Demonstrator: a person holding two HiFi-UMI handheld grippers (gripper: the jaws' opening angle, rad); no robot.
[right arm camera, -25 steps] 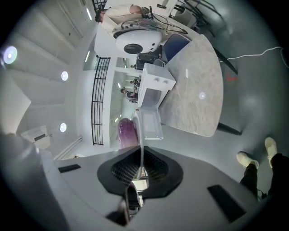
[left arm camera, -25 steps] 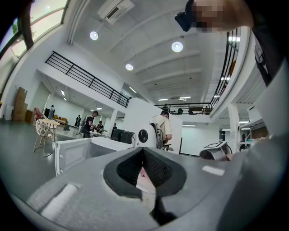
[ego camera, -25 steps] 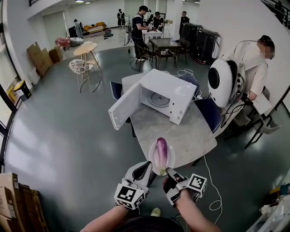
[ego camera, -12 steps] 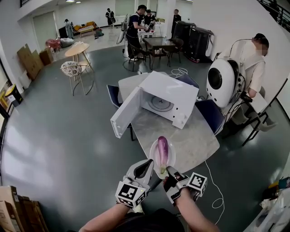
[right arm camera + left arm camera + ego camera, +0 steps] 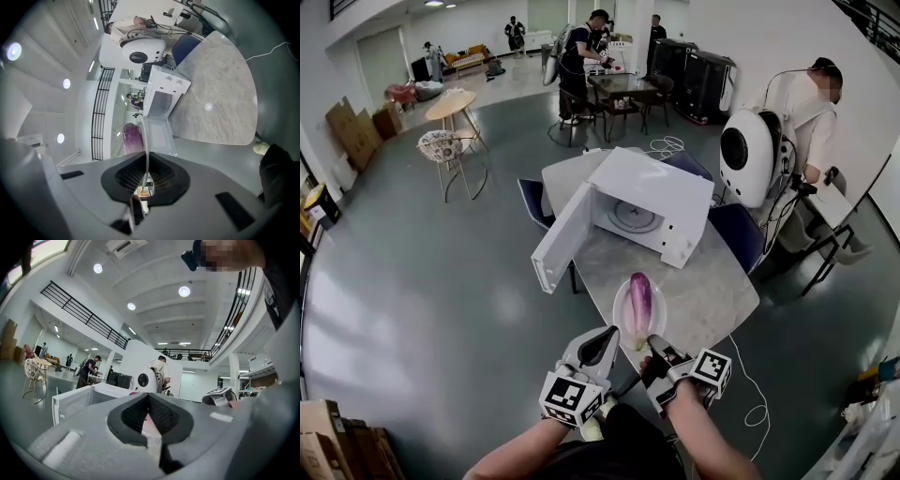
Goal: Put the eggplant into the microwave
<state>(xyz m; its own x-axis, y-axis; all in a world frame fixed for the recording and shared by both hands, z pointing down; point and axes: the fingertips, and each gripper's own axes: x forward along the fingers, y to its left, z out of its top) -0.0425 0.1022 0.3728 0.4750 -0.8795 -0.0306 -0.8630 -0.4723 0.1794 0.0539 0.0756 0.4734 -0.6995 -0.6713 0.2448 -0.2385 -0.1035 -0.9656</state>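
**Right tongs clamping the eggplant's plate**

The right tongs (image 5: 146,180) are pinching shut on the rim of a white plate (image 5: 618,314). The left tongs (image 5: 148,401) are hovering just beside that plate, closed together with nothing clearly held. The eggplant (image 5: 639,298) is lying lengthwise on the plate at the near edge of the tabletop (image 5: 703,291). Toward the far edge, the microwave (image 5: 652,192) is standing with its door (image 5: 564,239) hanging open.

A glossy grey floor (image 5: 422,281) filled the left half of the frame. At upper left stood a round wooden table (image 5: 450,105), a woven chair (image 5: 441,146) and cardboard boxes (image 5: 354,129). White walls (image 5: 769,37) rose at upper right. Round ceiling lights (image 5: 184,290) shone overhead.
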